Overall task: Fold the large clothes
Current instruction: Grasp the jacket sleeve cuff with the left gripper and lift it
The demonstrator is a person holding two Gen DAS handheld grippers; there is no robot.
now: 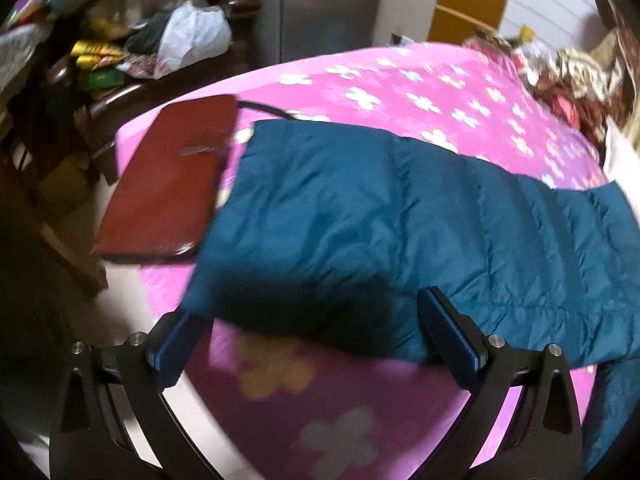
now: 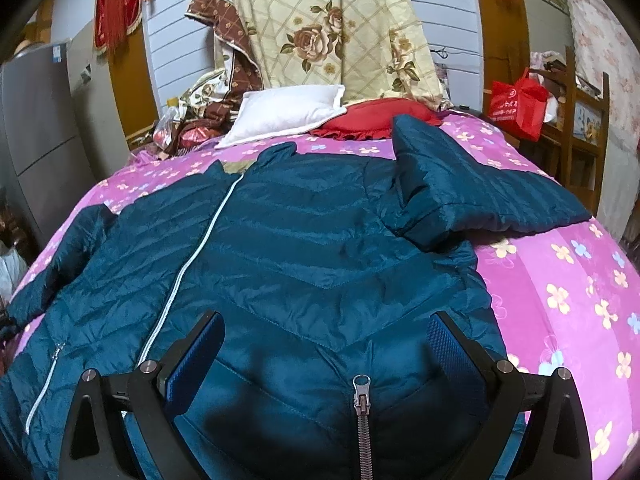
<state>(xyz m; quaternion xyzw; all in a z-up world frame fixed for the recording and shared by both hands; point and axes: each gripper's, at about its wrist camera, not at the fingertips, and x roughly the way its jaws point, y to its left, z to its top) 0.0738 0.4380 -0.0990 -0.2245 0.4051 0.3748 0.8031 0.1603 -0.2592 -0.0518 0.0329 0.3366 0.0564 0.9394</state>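
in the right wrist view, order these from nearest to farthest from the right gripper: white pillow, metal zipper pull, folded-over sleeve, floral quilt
From the right gripper:
1. metal zipper pull, right between the fingers, on the jacket's hem
2. folded-over sleeve, ahead and to the right
3. white pillow, at the head of the bed, slightly left
4. floral quilt, draped up behind the pillow

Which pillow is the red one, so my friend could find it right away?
Start at the big bed with the pink flowered sheet. At its far end, beyond the blue puffy jacket, two pillows lie side by side. The red pillow is the one with a frilly edge, to the right of the plain white pillow.
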